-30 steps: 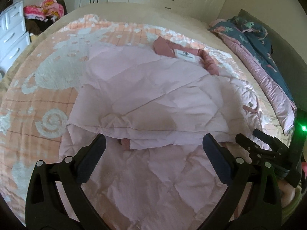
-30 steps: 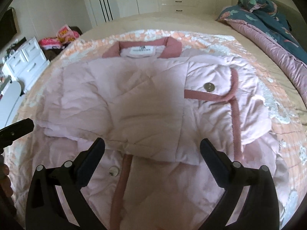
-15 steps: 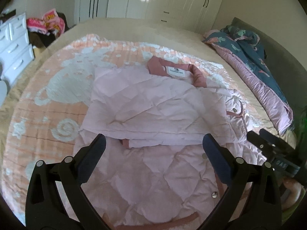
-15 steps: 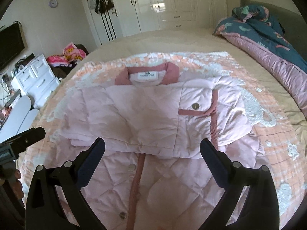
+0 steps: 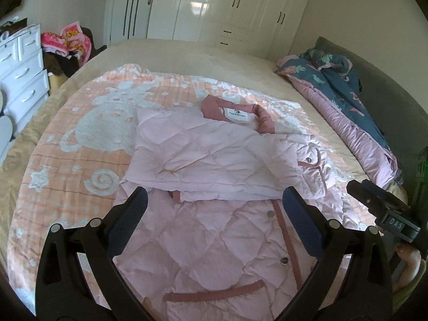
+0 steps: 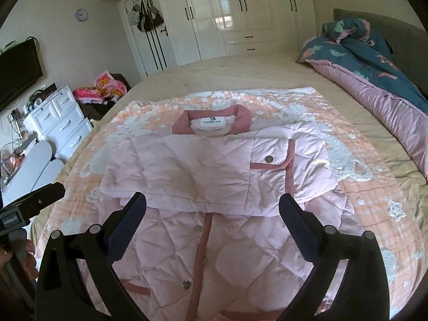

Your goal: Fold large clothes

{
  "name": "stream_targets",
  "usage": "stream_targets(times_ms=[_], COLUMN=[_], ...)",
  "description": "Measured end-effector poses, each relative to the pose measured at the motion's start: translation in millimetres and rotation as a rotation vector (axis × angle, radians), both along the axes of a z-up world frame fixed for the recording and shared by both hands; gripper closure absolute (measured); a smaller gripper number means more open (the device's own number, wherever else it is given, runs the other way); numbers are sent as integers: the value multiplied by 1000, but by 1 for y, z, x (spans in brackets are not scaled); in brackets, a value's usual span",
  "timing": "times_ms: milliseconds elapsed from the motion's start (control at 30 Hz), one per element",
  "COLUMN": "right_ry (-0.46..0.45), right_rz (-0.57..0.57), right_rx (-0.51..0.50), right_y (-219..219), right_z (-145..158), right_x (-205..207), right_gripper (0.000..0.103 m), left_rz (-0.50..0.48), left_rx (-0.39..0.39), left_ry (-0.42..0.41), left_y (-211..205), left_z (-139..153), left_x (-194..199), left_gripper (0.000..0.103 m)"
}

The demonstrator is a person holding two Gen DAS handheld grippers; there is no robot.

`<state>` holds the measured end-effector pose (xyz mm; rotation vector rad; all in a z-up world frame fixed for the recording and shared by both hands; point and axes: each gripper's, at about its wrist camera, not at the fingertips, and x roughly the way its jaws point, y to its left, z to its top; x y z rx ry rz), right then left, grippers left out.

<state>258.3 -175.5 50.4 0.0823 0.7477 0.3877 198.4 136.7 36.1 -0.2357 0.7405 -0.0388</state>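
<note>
A pale pink quilted jacket (image 5: 214, 157) with dusty-rose collar and trim lies flat on a bed, both sleeves folded across its chest; it also shows in the right wrist view (image 6: 211, 176). My left gripper (image 5: 214, 203) is open and empty, held above the jacket's lower front. My right gripper (image 6: 212, 203) is open and empty, also above the lower front near the button placket. The right gripper's body (image 5: 385, 211) shows at the right edge of the left wrist view. The left gripper's body (image 6: 29, 208) shows at the left edge of the right wrist view.
The jacket rests on a peach-and-white patterned blanket (image 6: 347, 144) over a beige bed. A rolled blue floral and pink duvet (image 6: 374, 67) lies along the right side. White drawers (image 6: 58, 120) and a clothes pile (image 6: 101, 88) stand at left; wardrobes (image 6: 240, 16) behind.
Both grippers have pulled back and up from the jacket, so more of its lower front, the bed and the room shows. Both stay open and empty. The jacket has not moved.
</note>
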Motion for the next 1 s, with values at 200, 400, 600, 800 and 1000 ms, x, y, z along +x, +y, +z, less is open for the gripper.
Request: stream_targets(times_ms=[200, 400, 600, 800, 1000], right_ry=[-21, -39, -62, -79, -90], right_rz=[11, 12, 12, 2, 7], right_rx=[6, 13, 27, 36, 40], right_y=[-3, -8, -13, -19, -24], right_z=[11, 20, 28, 34, 38], right_x=[-13, -27, -39, -49, -58], right_gripper=[4, 4, 4, 4, 4], left_rz=[7, 13, 14, 6, 7], left_rx=[-11, -16, -20, -20, -17], left_ry=[-18, -40, -54, -61, -70], left_y=[2, 4, 5, 4, 4], left_z=[7, 10, 13, 13, 15], left_x=[-13, -27, -38, -47, -57], left_gripper=[8, 8, 8, 8, 8])
